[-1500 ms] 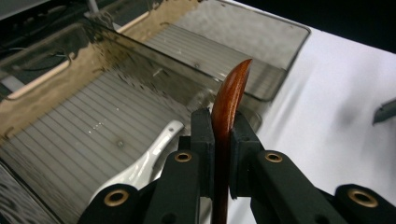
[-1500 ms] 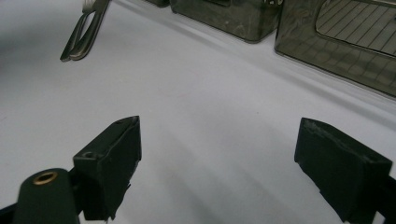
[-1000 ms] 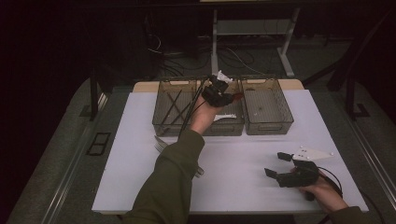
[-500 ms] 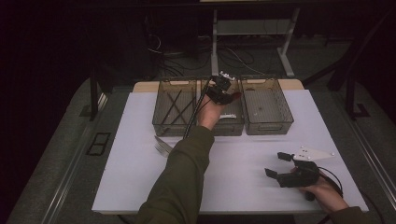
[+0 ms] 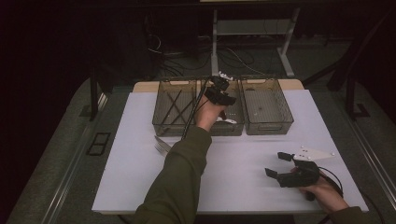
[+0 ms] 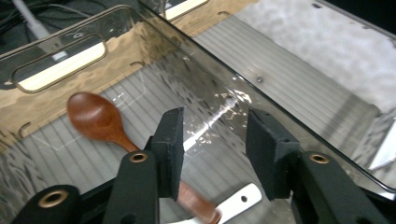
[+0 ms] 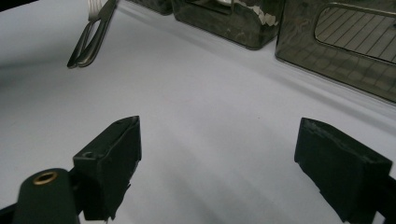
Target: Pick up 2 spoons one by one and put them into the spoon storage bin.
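White counter (image 5: 140,177), three smoked-plastic bins in a row at its far edge.
Left bin (image 5: 175,106): dark sticks, crossed.
Middle bin (image 5: 233,123): brown wooden spoon (image 6: 100,122) lying on the ribbed floor, a white utensil handle (image 6: 236,205) beside its stem.
Right bin (image 5: 266,106): contents cannot be told.
Left tool (image 6: 212,149): over the middle bin, jaws spread, nothing between them.
Right tool (image 5: 276,164): low over the counter's near right, jaws wide apart, empty.
Metal fork and knife (image 7: 91,32): together on the counter before the left bin.
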Motion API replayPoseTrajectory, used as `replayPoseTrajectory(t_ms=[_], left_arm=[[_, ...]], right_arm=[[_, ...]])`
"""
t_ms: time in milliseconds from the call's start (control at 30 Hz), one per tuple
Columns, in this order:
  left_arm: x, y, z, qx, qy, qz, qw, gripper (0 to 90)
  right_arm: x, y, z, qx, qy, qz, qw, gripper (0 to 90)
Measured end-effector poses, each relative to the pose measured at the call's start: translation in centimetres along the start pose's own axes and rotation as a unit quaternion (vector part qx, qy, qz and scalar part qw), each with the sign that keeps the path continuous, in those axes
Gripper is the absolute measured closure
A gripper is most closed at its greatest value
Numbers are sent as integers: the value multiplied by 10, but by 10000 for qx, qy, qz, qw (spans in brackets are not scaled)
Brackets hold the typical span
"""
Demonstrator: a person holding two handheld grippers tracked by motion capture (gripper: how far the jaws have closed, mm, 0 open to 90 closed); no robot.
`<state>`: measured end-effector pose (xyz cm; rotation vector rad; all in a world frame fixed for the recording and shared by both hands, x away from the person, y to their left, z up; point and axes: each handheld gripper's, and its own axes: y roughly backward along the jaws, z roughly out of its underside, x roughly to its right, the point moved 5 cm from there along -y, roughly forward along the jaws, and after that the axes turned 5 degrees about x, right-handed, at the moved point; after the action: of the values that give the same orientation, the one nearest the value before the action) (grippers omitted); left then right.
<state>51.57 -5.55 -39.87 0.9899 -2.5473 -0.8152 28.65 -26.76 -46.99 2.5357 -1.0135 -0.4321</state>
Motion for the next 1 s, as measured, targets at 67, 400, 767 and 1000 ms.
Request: replayPoseTrajectory(t_ms=[67, 400, 767, 1000], left_arm=[[1, 4, 0, 46, -26, 115, 9999, 512], [12, 30, 4, 409, -161, 514, 9977, 428], [25, 61, 18, 630, -415, 880, 9933, 347], [29, 80, 33, 707, -513, 937, 9918, 337]], right_arm=[[1, 0, 0, 1, -13, 5, 10000, 141], [1, 0, -1, 20, -57, 28, 10000, 141], [2, 1, 0, 7, -60, 43, 10000, 141], [3, 2, 0, 19, -47, 53, 10000, 141]])
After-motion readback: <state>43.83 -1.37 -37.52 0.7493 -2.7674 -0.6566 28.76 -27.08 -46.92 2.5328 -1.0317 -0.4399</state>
